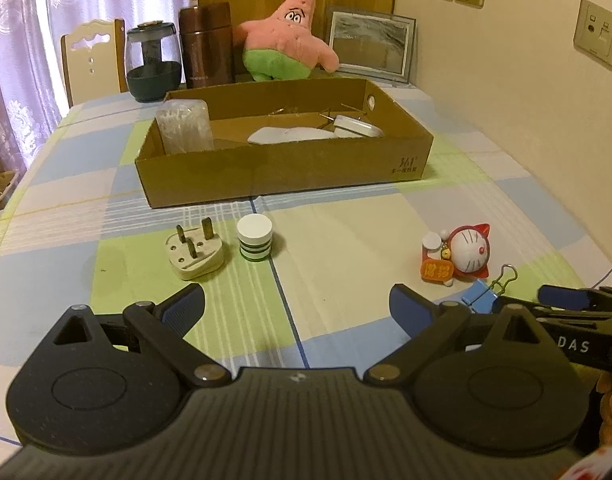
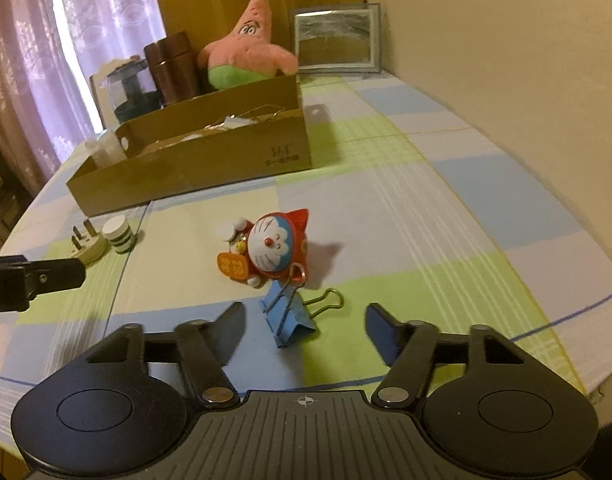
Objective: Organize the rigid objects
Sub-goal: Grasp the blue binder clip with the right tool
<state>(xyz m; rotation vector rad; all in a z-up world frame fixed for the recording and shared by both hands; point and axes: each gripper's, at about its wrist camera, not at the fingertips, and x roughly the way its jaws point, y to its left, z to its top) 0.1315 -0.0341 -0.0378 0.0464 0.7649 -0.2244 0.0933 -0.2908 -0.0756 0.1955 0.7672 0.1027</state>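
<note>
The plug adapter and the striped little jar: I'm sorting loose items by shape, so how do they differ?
The plug adapter is beige and rounded-triangular; the striped jar is a white cylinder with dark green bands. The adapter lies flat with three metal prongs pointing up; the jar stands upright with a smooth flat top. Both sit side by side on the checked tablecloth, outside the cardboard box.

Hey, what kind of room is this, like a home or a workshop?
Most likely a room in a home, perhaps a dining area: a table under a checked tablecloth, a lace curtain at the window, a wooden chair, and a pink star plush.
</note>
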